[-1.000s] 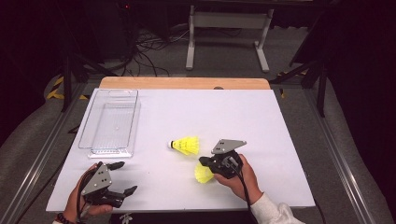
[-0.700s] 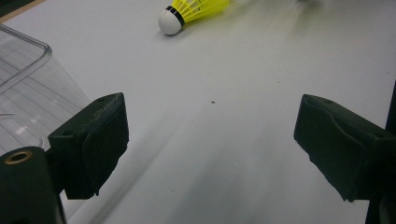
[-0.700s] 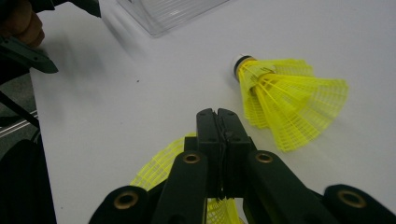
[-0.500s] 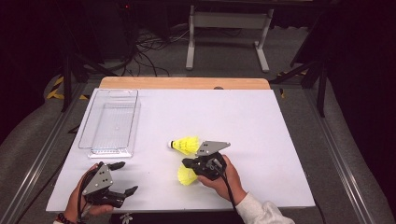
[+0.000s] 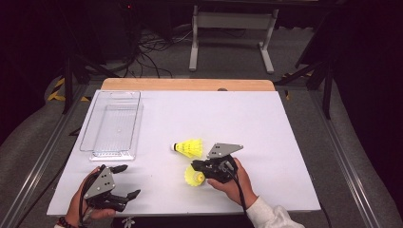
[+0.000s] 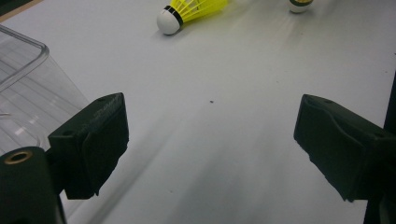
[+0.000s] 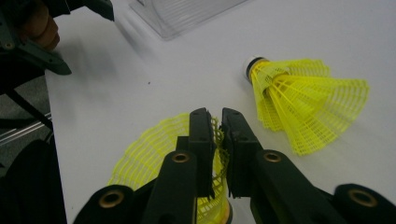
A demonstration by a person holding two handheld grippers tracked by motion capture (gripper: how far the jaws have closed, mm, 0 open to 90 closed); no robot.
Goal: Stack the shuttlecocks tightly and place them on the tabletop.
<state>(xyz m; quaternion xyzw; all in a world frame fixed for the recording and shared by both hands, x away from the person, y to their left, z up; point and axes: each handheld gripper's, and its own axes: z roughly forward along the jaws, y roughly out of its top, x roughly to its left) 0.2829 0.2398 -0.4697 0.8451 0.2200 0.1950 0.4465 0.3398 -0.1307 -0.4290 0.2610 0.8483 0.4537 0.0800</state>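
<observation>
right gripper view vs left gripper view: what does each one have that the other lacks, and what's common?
Right gripper view: the right gripper with the mesh skirt of the held shuttlecock between its fingers, which have just been opening slightly, and the left hand at the top left corner. Left gripper view: the left gripper, fingers wide apart with nothing between them. Both: the loose shuttlecock lying on its side, the clear bin and the white table.

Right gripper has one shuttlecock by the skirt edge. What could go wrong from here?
1. The right gripper pinches only the thin mesh rim of the held shuttlecock, and its jaws have just been opening, so it may slip out.
2. The second shuttlecock lies close by and could get knocked away from the clear tray.
</observation>
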